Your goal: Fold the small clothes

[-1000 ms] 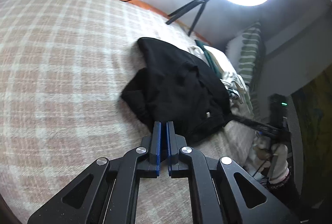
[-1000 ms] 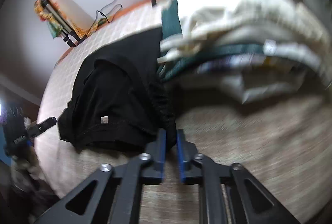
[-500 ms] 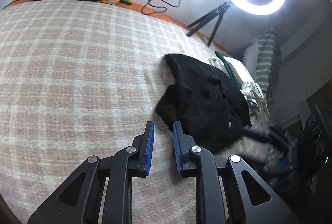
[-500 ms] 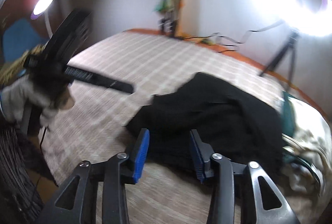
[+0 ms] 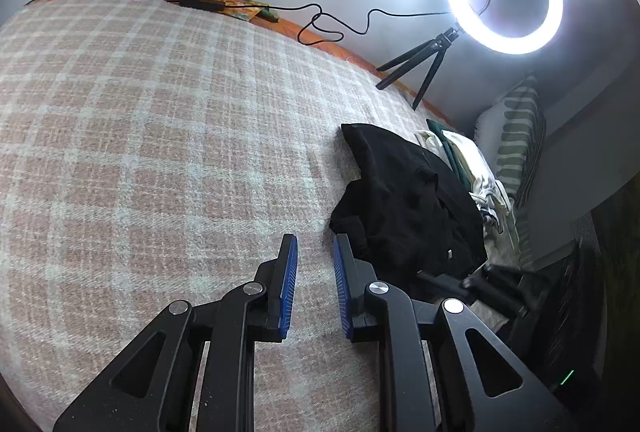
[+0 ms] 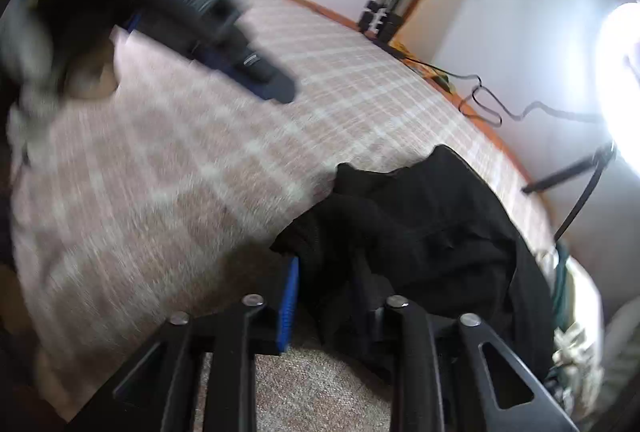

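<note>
plaid bed (image 5: 160,152) | black garment (image 6: 420,232) crumpled | right claw (image 6: 324,296) just closing on it | left claw (image 5: 314,264) empty, ajar

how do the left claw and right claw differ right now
The left claw stands open with only the checked blanket between its pads; the right claw, whose jaws have just been closing, has the black garment between its pads. Left sits beside the garment, right at its edge. Both have blue pads.
</note>
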The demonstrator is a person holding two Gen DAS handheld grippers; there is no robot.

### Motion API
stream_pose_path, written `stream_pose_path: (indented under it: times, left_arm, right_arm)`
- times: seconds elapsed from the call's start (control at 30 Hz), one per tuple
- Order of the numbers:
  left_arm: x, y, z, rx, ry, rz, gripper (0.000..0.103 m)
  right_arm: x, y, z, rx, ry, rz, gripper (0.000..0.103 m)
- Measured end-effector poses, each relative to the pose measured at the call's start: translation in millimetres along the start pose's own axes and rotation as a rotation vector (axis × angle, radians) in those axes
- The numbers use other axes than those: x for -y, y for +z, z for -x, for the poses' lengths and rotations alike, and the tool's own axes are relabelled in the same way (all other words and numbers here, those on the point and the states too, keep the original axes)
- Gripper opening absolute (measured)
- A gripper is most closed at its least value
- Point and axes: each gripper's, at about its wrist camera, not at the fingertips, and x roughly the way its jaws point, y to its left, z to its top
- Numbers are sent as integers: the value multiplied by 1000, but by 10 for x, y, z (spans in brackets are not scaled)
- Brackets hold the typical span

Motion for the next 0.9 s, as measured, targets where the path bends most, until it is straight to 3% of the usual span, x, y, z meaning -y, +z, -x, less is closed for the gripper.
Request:
stream_pose_path:
  times: [0.03,0.23,0.4,0.5,0.53,0.57,0.73,0.9]
  left_arm:
    - [4,-1,-2,-1,-1,-3,17]
    - [73,-4,-123,-28,-17,-15,17]
    - [192,-19,-266,-60,-35,-41,17]
    - [215,-1,-299,-60,-33,-39,17]
    - [210,13,-300,-55,-30,-34,17]
    - [200,26,-295,-50,-29,-27,17]
    - [101,88,-242,-29,-27,15,17]
    - [43,97,-218,-29,-21,23,17]
  right_arm:
    - [93,13,42,12,23,-42,11]
    - [746,-49,290,101,219,-345,9]
    - [1165,-184,340,134,251,-533,4]
    - [1071,-150,415,156,234,-437,13]
    - [993,-135,400,144,235,-403,38]
    - [893,-125,386,135,225,-369,45]
    - [303,-56,178,59,161,-145,45]
    - [-103,-40,-24,13,42,26,49]
